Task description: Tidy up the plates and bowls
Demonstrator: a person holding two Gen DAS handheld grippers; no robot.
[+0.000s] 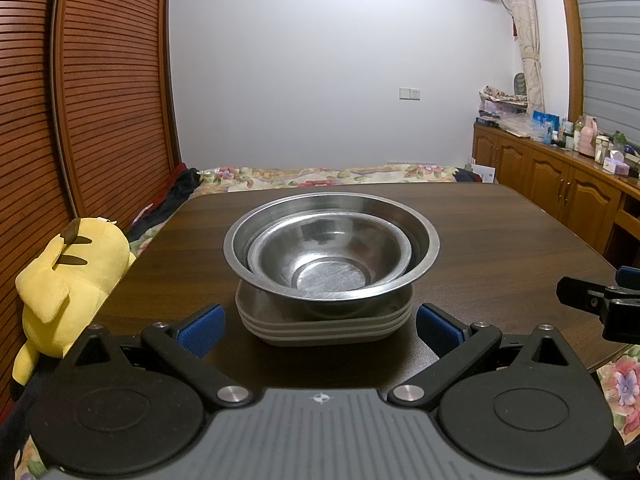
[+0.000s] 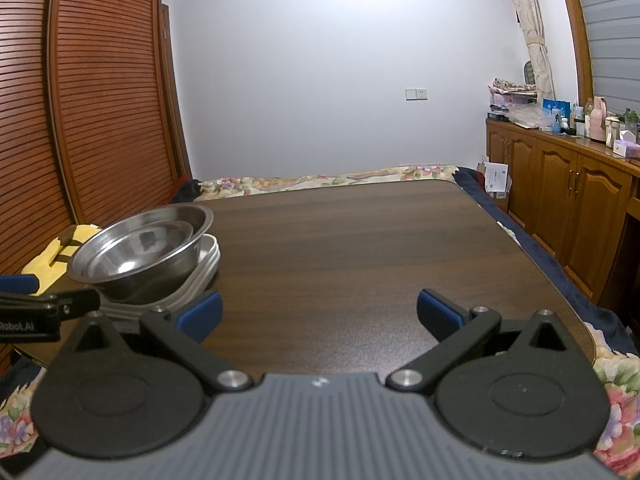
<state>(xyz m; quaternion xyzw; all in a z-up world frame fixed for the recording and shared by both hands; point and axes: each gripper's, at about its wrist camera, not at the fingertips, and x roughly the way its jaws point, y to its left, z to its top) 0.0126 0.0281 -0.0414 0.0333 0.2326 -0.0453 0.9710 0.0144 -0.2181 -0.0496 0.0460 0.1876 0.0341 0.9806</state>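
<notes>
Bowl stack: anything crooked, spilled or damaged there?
Nothing stands out. The small bowl sits nested in the big bowl, which rests level on the stacked plates. No spills or dents show.

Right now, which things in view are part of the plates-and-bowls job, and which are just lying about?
Part of the job:
- large steel bowl
- small steel bowl, nested inside it
- stack of plates under both bowls
- left gripper and right gripper, both open

Just lying about:
- yellow plush toy beside the table
- bottles and boxes on the cabinet
- floral bedding
</notes>
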